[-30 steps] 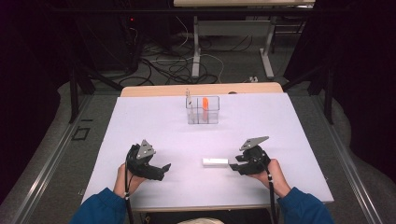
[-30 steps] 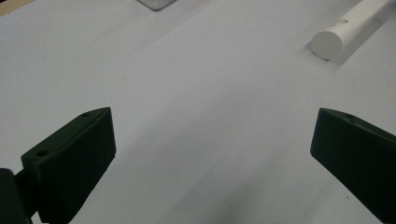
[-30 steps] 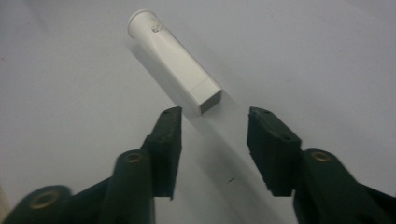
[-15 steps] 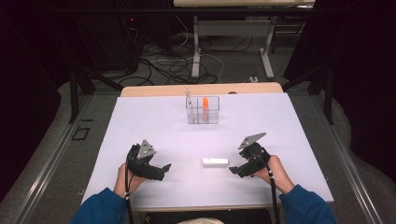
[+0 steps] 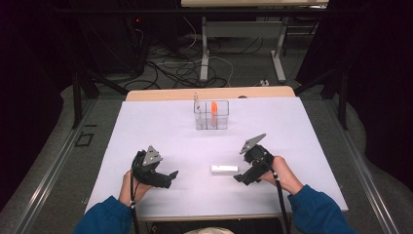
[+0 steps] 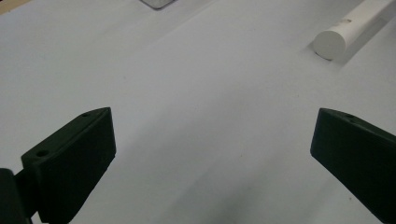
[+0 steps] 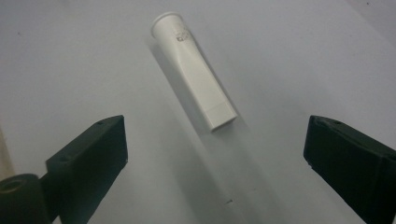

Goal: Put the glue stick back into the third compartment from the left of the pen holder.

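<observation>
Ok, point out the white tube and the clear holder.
white tube (image 7: 194, 70), right gripper view, middle of its body.
clear holder (image 5: 220, 122), high view, its front wall.

R gripper just beside white tube, fingers prob. open.

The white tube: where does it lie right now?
In the high view, the white tube lies flat on the table, just left of the right hand-held gripper.
</observation>
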### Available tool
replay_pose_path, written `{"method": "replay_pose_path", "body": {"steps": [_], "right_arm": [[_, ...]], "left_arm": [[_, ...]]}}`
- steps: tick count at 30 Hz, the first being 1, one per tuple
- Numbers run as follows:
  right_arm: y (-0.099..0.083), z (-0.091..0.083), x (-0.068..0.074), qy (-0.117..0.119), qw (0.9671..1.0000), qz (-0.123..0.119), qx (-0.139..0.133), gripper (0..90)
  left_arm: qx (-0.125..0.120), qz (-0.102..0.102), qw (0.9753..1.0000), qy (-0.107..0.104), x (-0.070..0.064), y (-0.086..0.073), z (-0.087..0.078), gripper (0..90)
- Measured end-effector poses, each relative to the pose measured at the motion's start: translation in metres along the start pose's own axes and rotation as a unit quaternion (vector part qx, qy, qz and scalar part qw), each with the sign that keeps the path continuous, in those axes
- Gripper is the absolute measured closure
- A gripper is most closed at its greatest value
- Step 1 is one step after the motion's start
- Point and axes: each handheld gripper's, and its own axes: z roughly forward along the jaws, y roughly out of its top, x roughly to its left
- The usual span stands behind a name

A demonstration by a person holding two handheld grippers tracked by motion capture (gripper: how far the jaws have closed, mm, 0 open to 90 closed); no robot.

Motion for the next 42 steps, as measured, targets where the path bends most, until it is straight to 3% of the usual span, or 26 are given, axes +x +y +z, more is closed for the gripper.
{"method": "replay_pose_path", "body": {"steps": [11,21,27,42], "right_arm": [[0.031,0.014,0.008,0.004,0.997,-0.069,0.036,3.3],[0.05,0.036,0.018,0.006,0.9915,-0.117,0.056,34.5],[0.057,0.048,0.021,0.004,0.9846,-0.154,0.083,48.4],[0.066,0.07,0.021,0.018,0.9723,-0.198,0.123,66.4]], "left_arm": [[0.0,-0.002,1.0,-0.001,-0.001,0.0,0.0,0.0],[0.0,-0.002,1.0,-0.002,-0.001,-0.001,0.0,0.0],[0.0,-0.002,1.0,-0.002,-0.001,-0.001,0.0,0.0],[0.001,-0.001,1.0,-0.001,0.0,-0.001,0.0,0.0]]}}
